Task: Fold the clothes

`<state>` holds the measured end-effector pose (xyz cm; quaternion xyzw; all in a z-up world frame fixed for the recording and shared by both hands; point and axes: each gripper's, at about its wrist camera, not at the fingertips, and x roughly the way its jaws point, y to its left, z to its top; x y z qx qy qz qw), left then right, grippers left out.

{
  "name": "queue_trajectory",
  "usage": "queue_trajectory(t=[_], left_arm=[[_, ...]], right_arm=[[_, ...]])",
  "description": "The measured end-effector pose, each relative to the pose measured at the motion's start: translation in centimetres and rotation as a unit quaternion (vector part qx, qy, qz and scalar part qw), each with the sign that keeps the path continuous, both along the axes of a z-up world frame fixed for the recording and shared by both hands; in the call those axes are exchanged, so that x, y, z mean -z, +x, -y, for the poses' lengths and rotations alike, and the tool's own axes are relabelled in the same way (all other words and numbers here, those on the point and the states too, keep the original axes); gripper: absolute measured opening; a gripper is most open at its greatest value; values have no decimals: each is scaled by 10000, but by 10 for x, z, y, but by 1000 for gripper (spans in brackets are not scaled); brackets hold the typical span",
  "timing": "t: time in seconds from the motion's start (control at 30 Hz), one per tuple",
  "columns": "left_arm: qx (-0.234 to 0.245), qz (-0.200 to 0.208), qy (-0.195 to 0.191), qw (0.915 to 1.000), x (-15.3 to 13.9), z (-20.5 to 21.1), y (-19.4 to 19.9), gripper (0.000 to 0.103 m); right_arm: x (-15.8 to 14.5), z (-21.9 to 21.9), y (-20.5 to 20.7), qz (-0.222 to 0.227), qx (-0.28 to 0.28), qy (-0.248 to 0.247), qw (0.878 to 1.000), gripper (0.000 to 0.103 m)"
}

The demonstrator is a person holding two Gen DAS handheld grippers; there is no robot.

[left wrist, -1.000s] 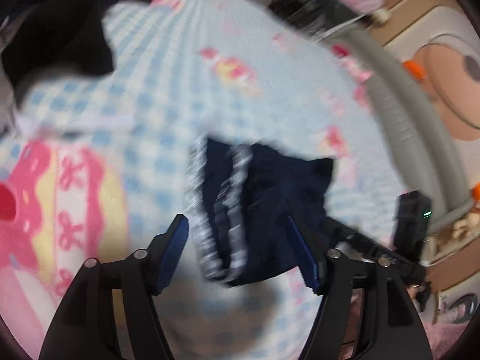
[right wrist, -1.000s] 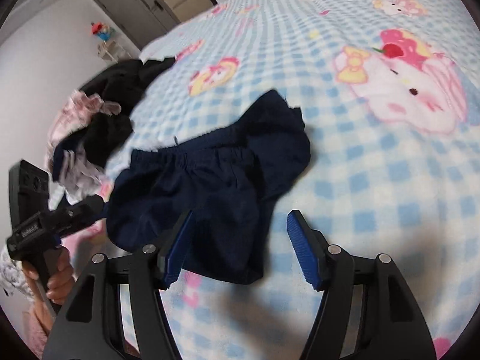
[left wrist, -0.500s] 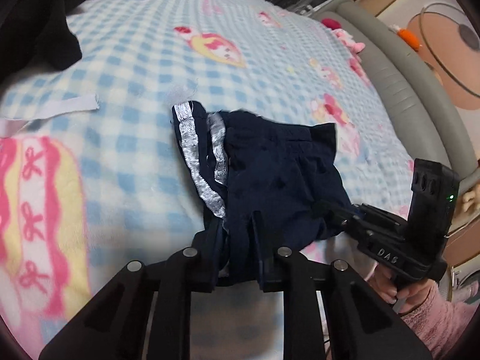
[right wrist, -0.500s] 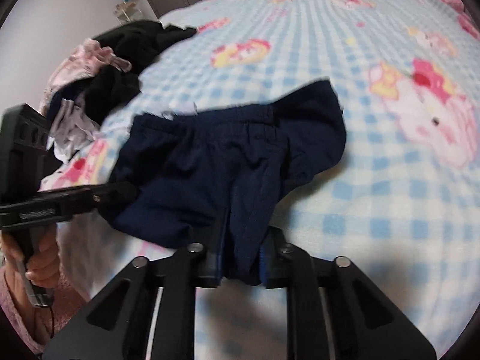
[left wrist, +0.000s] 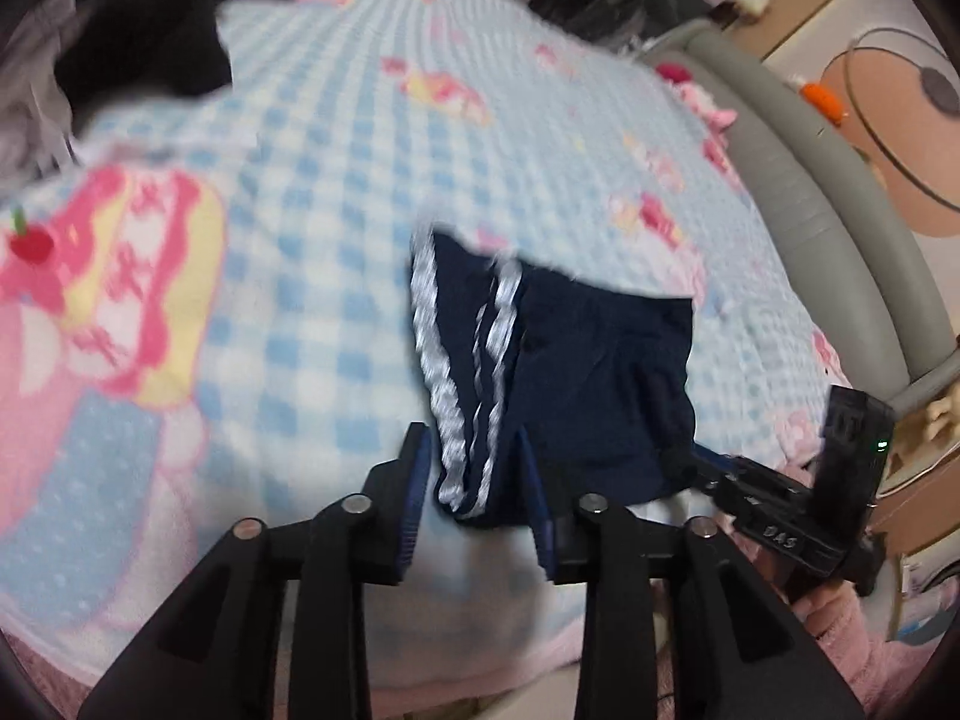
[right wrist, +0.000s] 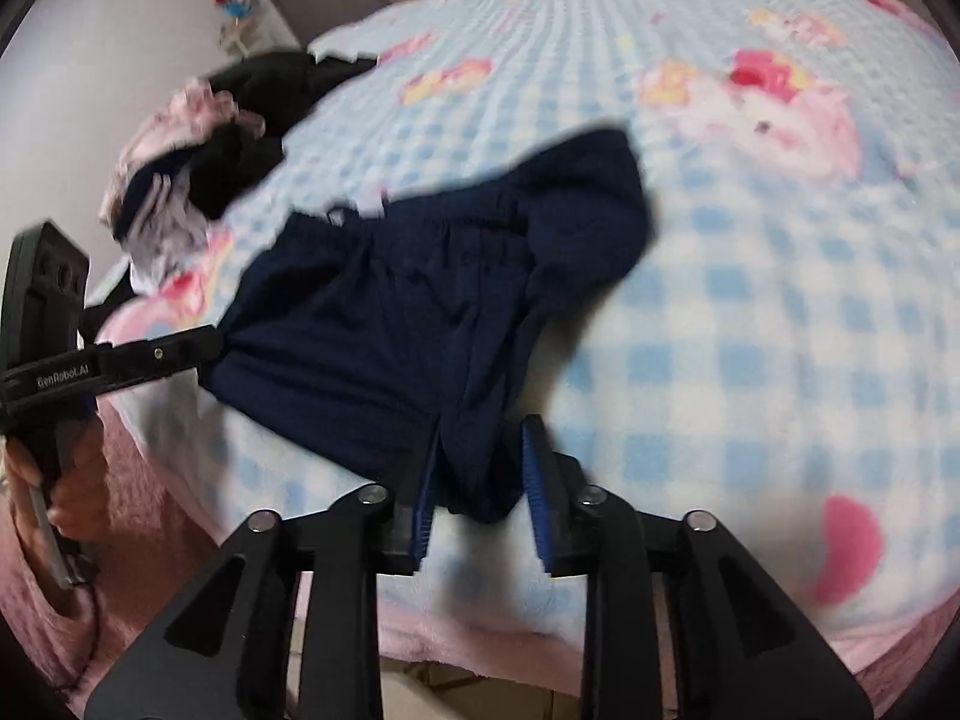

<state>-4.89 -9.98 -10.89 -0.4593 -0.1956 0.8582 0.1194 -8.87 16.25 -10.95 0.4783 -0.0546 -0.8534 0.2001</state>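
Note:
Navy shorts (left wrist: 588,360) with white side stripes lie crumpled on the blue-checked blanket (left wrist: 336,192), near its front edge. My left gripper (left wrist: 474,468) straddles the striped corner. Its jaws are opening, and a gap shows between the pads and the cloth. In the right wrist view the same shorts (right wrist: 390,324) spread to the left. My right gripper (right wrist: 480,468) straddles their other near corner, which hangs loose between the blue pads. Its jaws are opening too. Each view shows the other tool at the shorts' far side.
A pile of black, pink and white clothes (right wrist: 228,138) sits at the blanket's far left corner (left wrist: 138,30). A grey padded bed rail (left wrist: 810,210) borders the right side, with a fan (left wrist: 900,90) beyond it. A hand in a pink sleeve (right wrist: 66,480) holds the left tool.
A second ago both grippers stood wide open over the shorts. Half a second ago both were shut on the near edge. Now the jaws have parted and both tools have drawn back a little.

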Motion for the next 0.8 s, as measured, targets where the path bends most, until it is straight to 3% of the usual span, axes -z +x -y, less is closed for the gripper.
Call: queue_trajectory(t=[0.03, 0.1, 0.27, 0.43, 0.47, 0.53, 0.63, 0.8], left_arm=[[27, -106, -118, 9999, -3, -2, 2, 47], [72, -280, -256, 9993, -7, -13, -1, 48], [373, -867, -761, 9926, -23, -38, -7, 50], [723, -282, -1203, 9897, 0, -54, -38, 51], [729, -156, -1221, 9897, 6, -56, -42, 49], [799, -144, -1469, 9858, 13, -65, -42, 37], [845, -262, -1638, 9825, 12, -73, -37, 20], [535, -651, -1260, 9884, -6, -53, -32, 13]], right_arm=[[-6, -1, 2, -164, 29, 68, 9998, 32], [-14, -1, 5, -332, -1, 67, 9994, 33], [-5, 4, 7, -144, -65, 20, 9999, 33], [-11, 19, -6, -352, -192, 409, 9984, 35], [-11, 23, -11, -328, -219, 484, 9980, 35], [-7, 32, -22, -243, -316, 668, 9970, 34], [-1, 41, -32, -233, -478, 888, 9946, 21], [-12, 47, -32, -551, -548, 903, 9929, 14]])
